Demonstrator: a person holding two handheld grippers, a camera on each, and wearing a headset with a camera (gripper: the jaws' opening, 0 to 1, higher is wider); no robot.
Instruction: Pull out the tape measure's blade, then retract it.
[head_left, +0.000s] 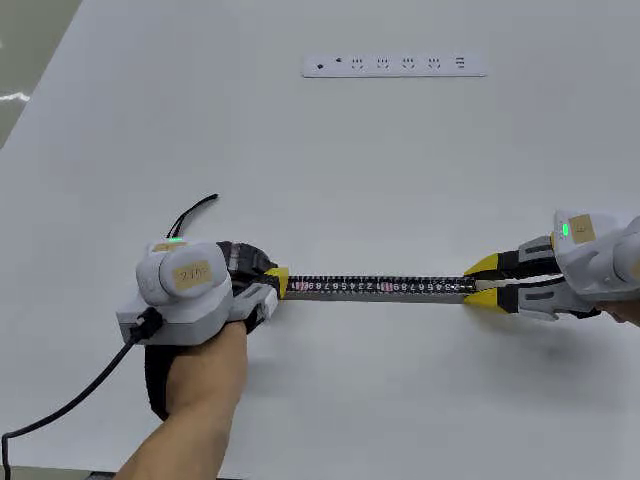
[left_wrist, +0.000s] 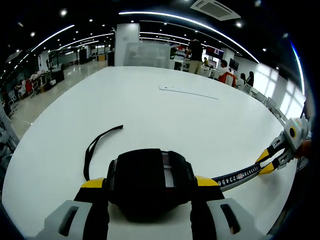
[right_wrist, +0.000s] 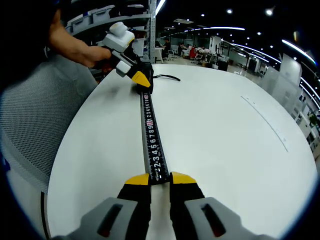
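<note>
Two grippers work my bench (head_left: 350, 170): the left gripper (head_left: 275, 285) clamps the tape measure (left_wrist: 150, 182) at near left; the right gripper (head_left: 487, 283) pinches the end of its blade (head_left: 380, 286), right. Springy thin steel, I judge: hold the tip.

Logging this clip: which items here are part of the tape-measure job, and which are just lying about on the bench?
In use: tape measure case, clamped in the left tongs; blade, pulled out, its tip pinched by the right tongs; strap of the case.
Lying about: power strip, at the far side of the white table.
</note>
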